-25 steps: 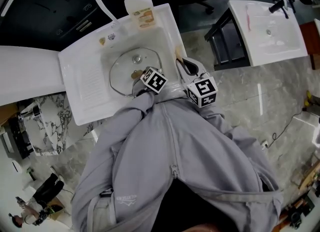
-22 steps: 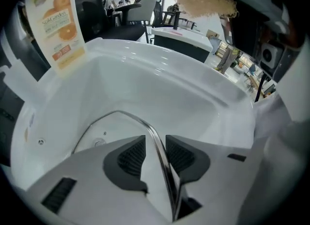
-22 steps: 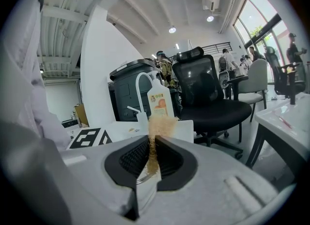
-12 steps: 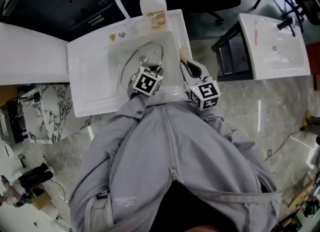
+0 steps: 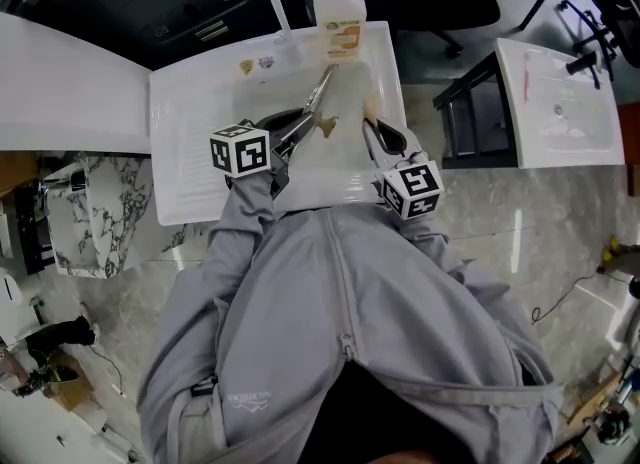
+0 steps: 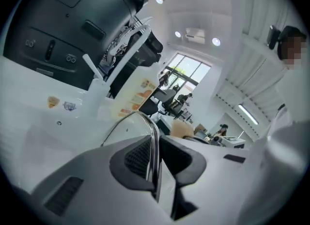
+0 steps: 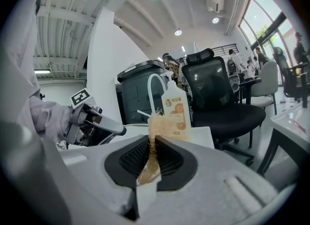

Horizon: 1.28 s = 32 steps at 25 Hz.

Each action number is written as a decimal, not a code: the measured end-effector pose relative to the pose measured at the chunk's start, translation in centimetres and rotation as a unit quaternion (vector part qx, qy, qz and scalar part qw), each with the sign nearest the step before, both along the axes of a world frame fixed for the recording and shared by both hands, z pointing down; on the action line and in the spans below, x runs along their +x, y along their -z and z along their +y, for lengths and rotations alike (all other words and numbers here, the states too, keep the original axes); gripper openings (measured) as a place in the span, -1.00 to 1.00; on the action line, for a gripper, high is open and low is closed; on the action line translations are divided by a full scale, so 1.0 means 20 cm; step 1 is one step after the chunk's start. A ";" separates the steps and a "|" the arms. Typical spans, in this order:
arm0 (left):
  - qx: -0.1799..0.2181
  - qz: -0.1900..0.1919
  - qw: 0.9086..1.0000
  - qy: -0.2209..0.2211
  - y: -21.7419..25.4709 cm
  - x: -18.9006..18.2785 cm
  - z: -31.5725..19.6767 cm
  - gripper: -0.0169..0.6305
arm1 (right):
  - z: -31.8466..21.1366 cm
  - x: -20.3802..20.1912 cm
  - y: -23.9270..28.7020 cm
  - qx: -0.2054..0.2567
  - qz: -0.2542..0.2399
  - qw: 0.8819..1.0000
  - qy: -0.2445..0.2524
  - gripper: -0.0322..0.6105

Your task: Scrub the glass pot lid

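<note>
Raised from flat in the basin a second ago, the glass pot lid [image 6: 131,129] stands on edge above the white sink [image 5: 185,167]. Its rim is pinched between the left gripper's [image 6: 156,158] jaws, which have just been closing. Beside it, the right gripper [image 7: 150,158] clamps a tan brush [image 7: 154,124] (soap bottle [image 5: 340,22] behind).

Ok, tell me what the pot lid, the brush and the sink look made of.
The pot lid looks like clear glass, the white behind shows through, with a shiny metal rim. The brush has frayed, matte tan bristles, probably plant fibre; its handle may be wood. The sink is glossy white, ceramic or plastic, hard to say.
</note>
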<state>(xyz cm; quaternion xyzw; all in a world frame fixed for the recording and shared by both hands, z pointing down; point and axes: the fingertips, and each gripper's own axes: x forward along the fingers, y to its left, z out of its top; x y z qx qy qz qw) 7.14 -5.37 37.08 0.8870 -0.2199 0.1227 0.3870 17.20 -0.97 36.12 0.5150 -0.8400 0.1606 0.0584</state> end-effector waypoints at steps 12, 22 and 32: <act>-0.017 0.121 0.992 0.032 -0.04 -0.64 -0.11 -0.77 | -0.08 -0.33 0.00 -0.006 0.011 1.000 0.004 -0.81; -0.031 0.103 0.994 -0.009 -0.22 -1.03 -0.18 -0.77 | -0.21 -0.77 -0.02 -0.005 0.051 0.997 0.054 -0.81; -0.048 0.048 0.996 -0.061 -0.39 -1.14 -0.25 -0.78 | -0.47 -1.27 -0.13 0.004 0.227 0.959 0.168 -0.81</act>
